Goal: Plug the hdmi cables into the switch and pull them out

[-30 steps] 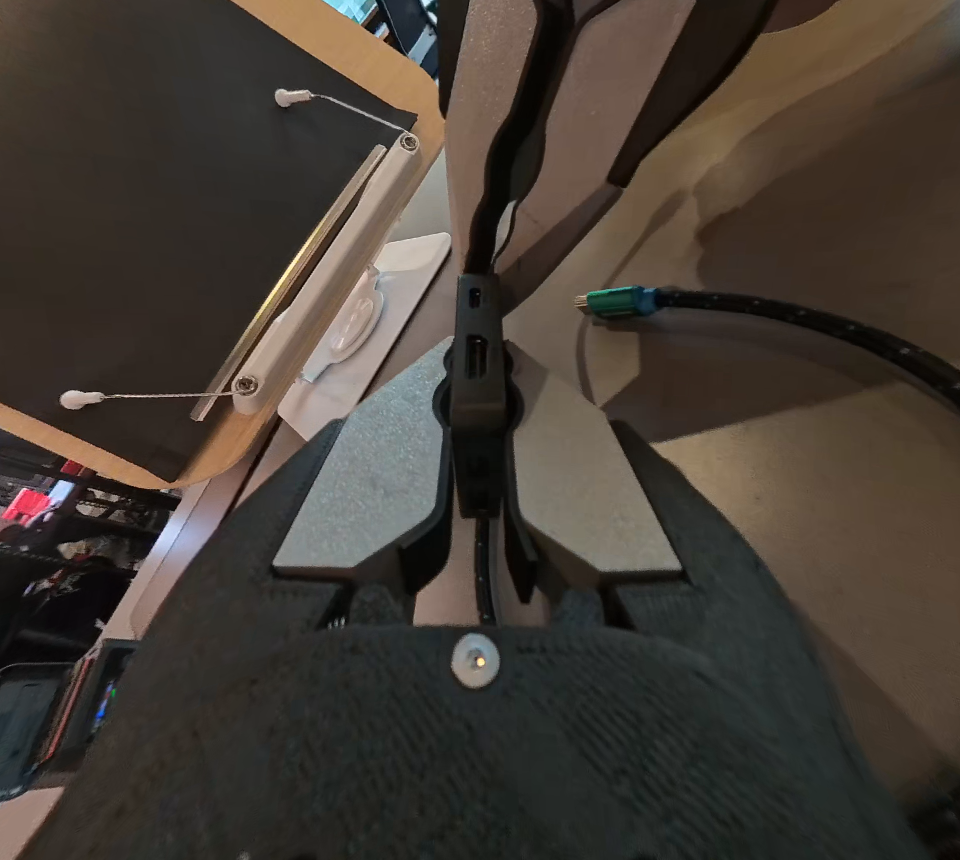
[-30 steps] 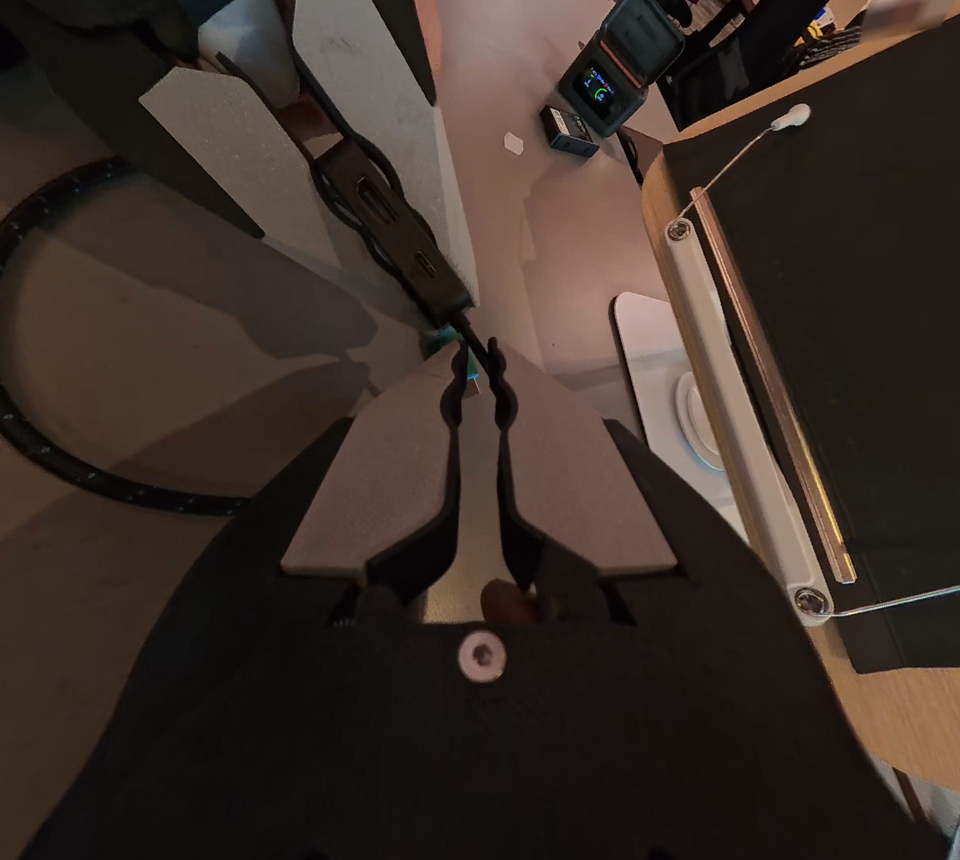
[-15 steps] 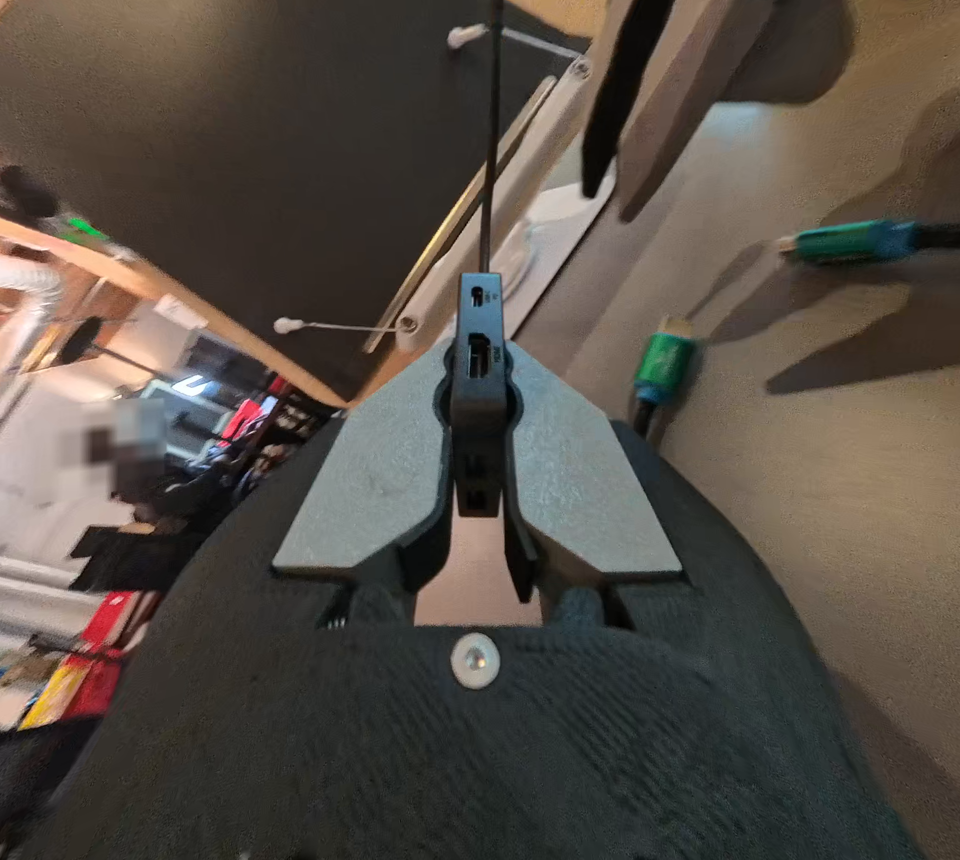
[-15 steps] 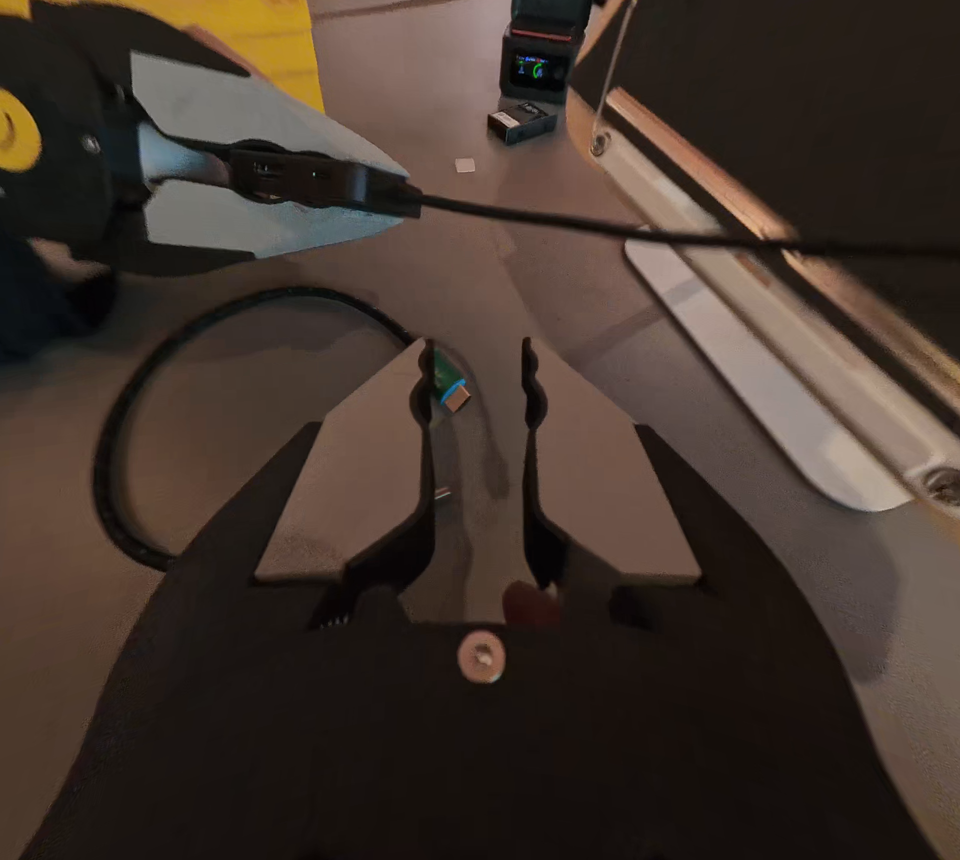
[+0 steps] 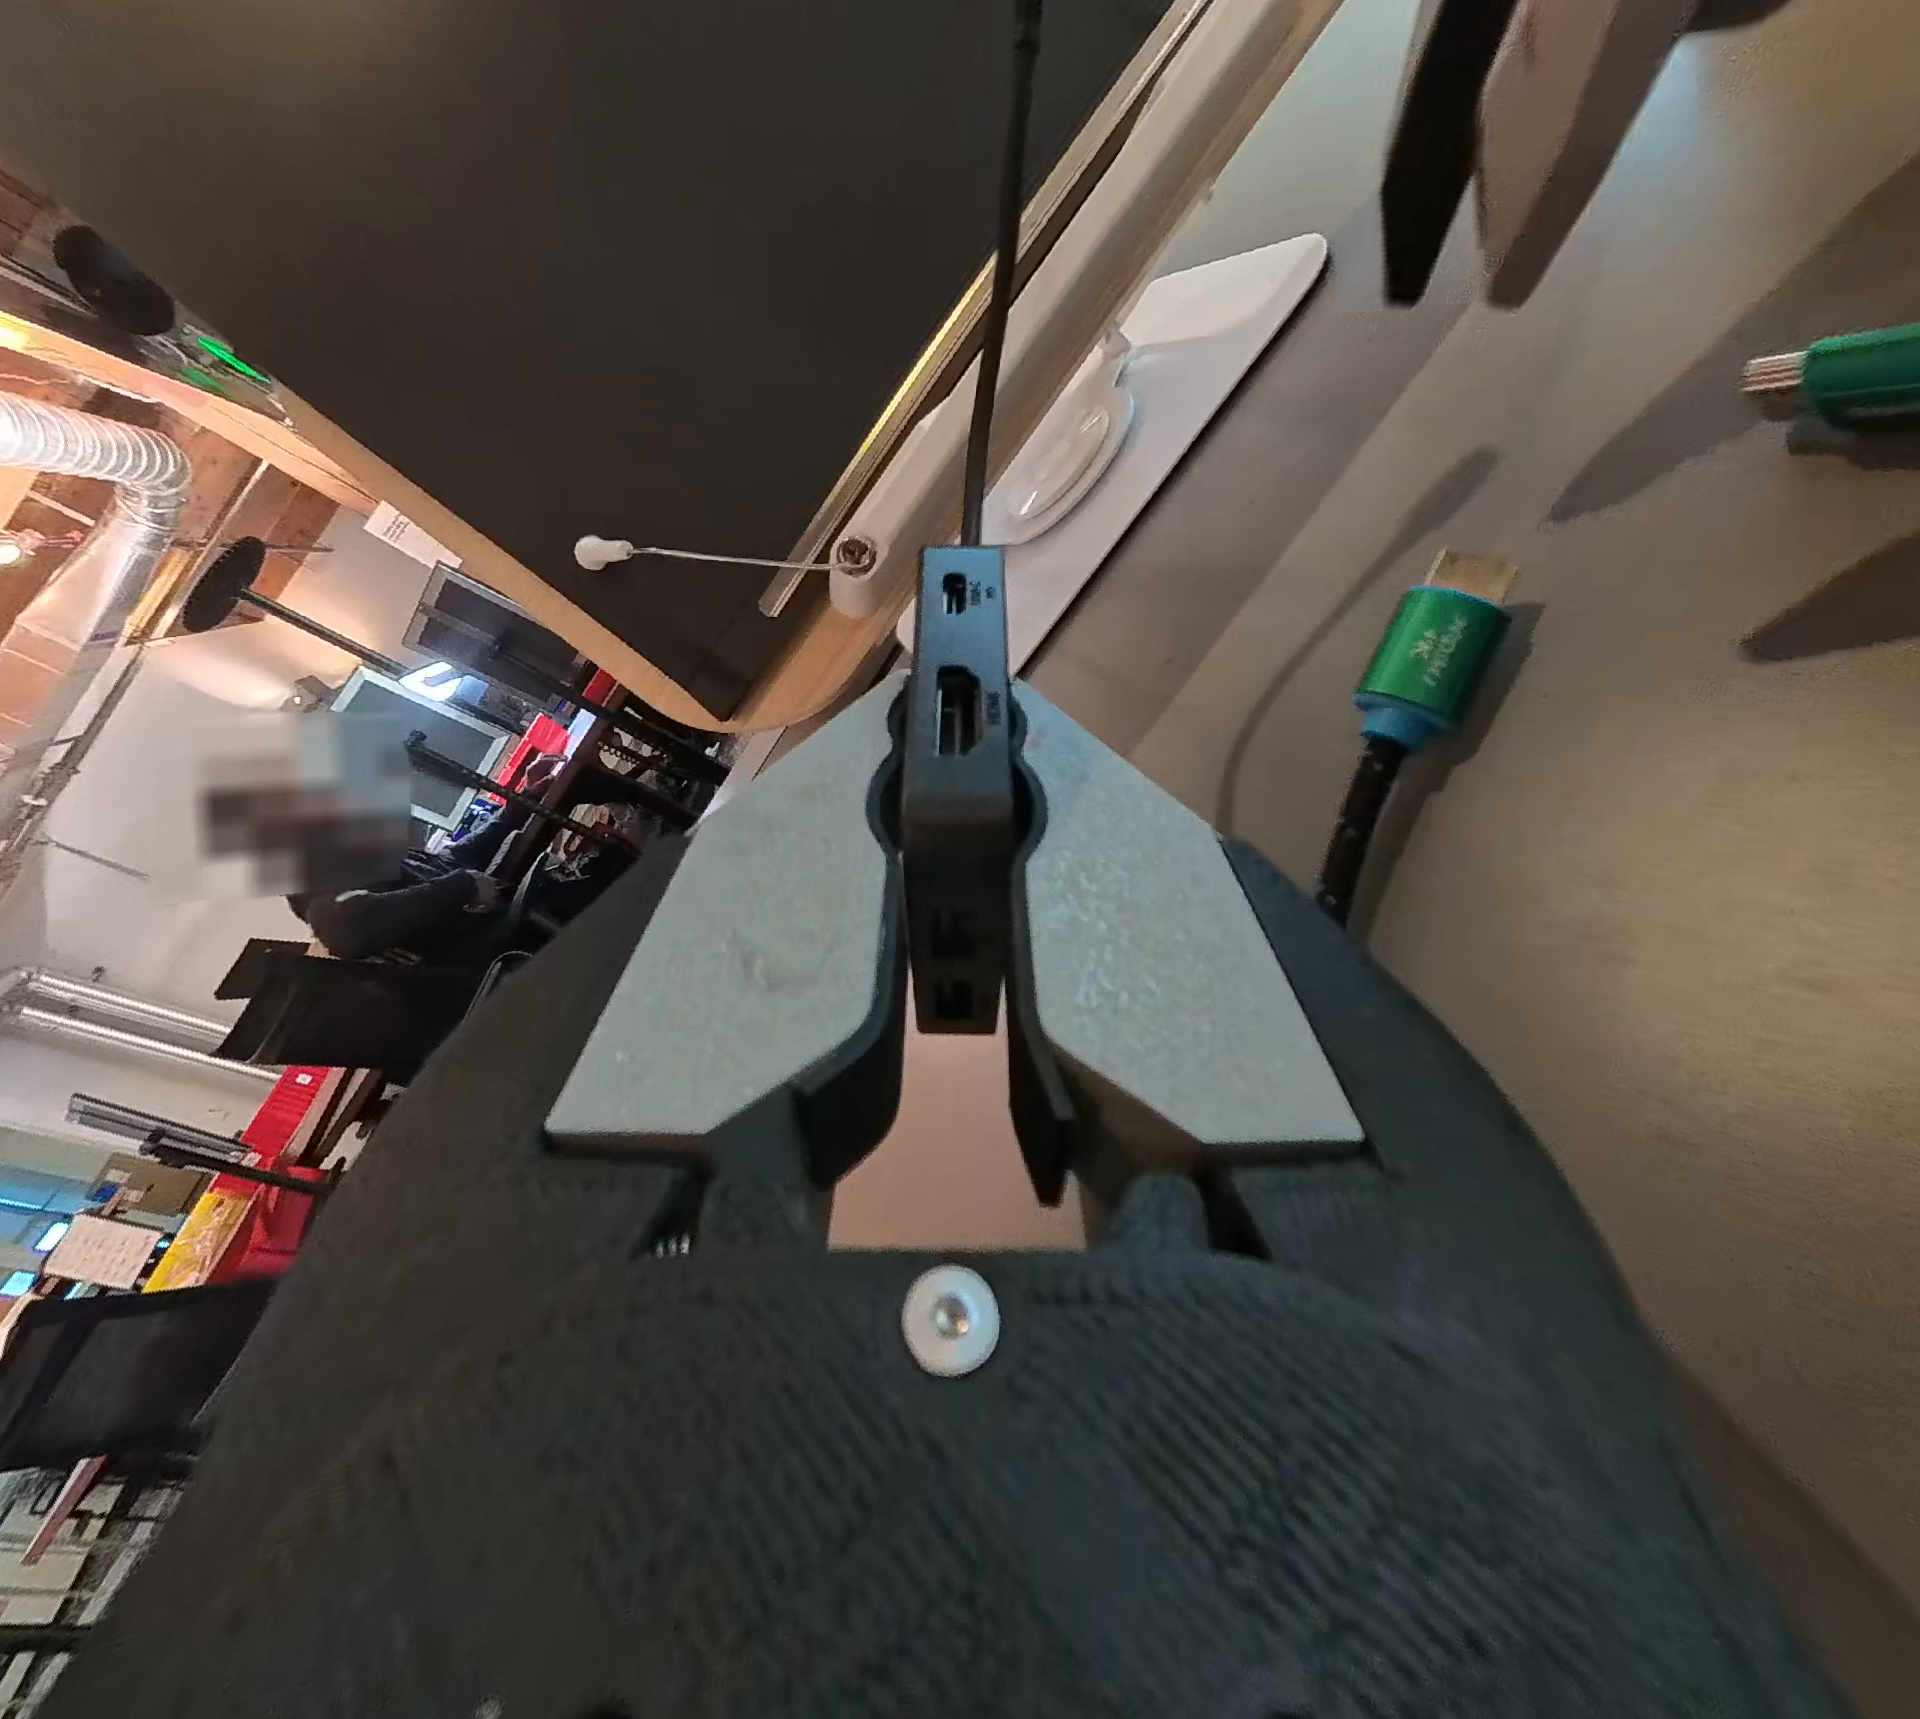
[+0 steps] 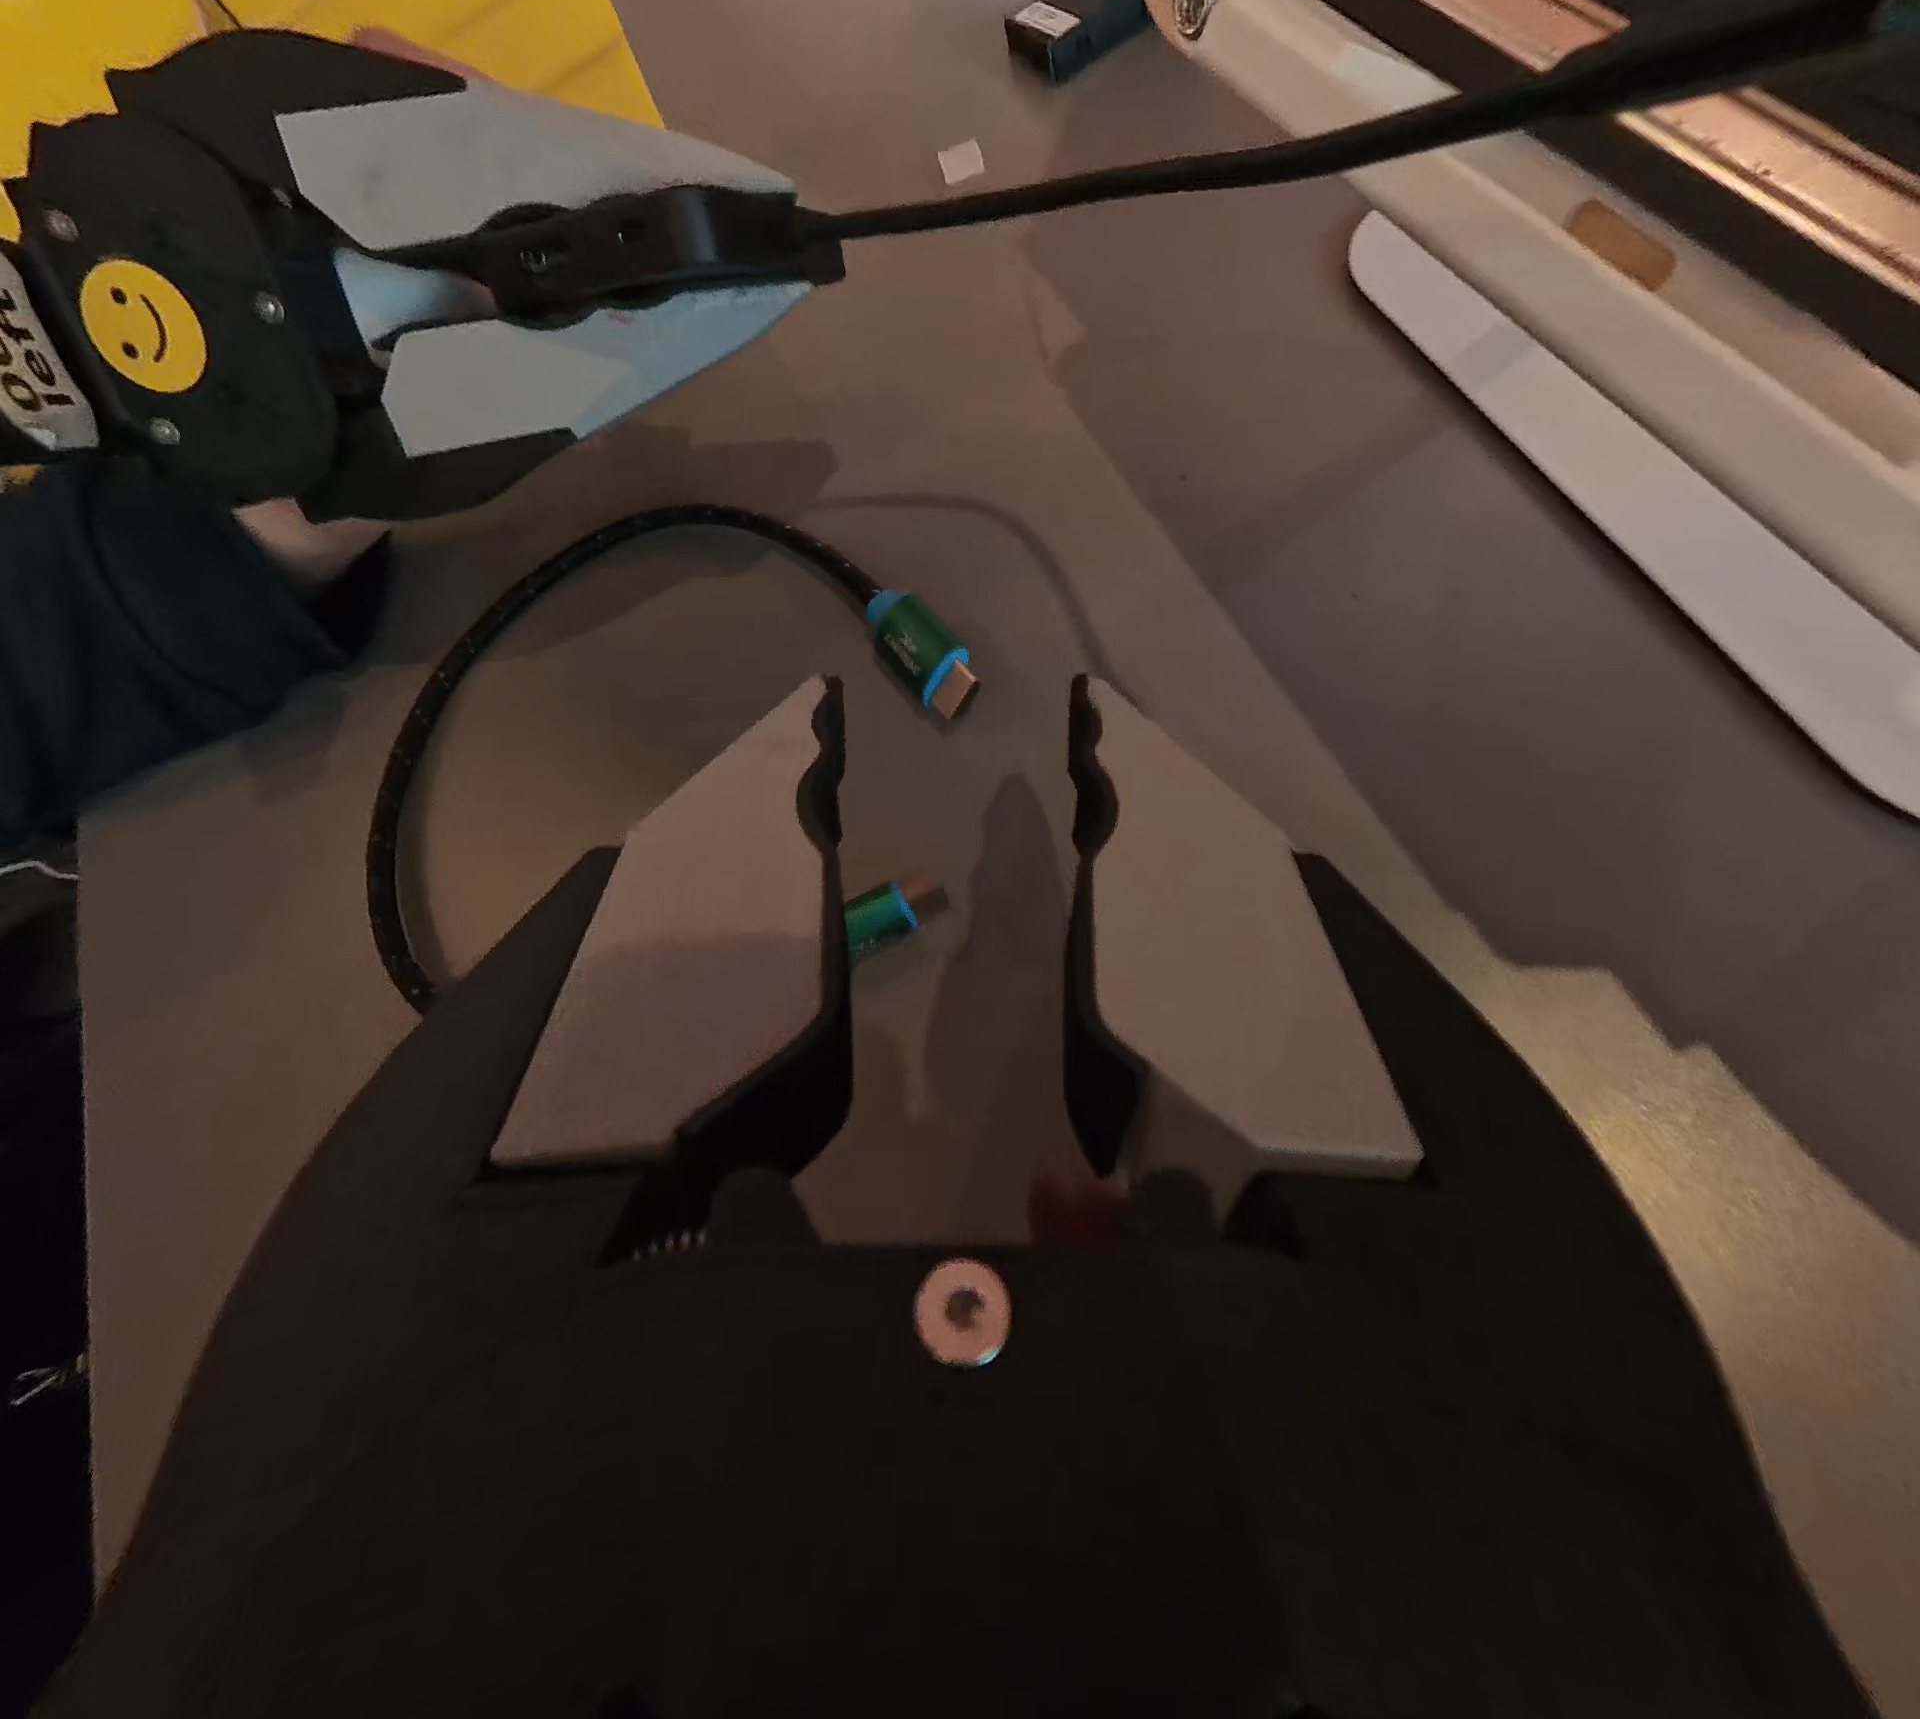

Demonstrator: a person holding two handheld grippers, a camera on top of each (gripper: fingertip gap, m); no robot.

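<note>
Fingers of the right gripper (image 6: pixel 951 713) now gape empty above both green plugs (image 6: pixel 920 651), newly freed; the left gripper (image 5: pixel 956 734) clamps the switch (image 5: pixel 956 796), ports vacant.

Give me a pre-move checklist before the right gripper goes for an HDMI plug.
1. Left gripper clamps the switch: ok.
2. Switch's HDMI port is empty: ok.
3. Right gripper open, holding nothing: ok.
4. Nearer green plug lies on the table between its fingers: ok.
5. Farther green plug lies free on the table: ok.
6. Plug's orientation matches the port: cannot tell.
</note>
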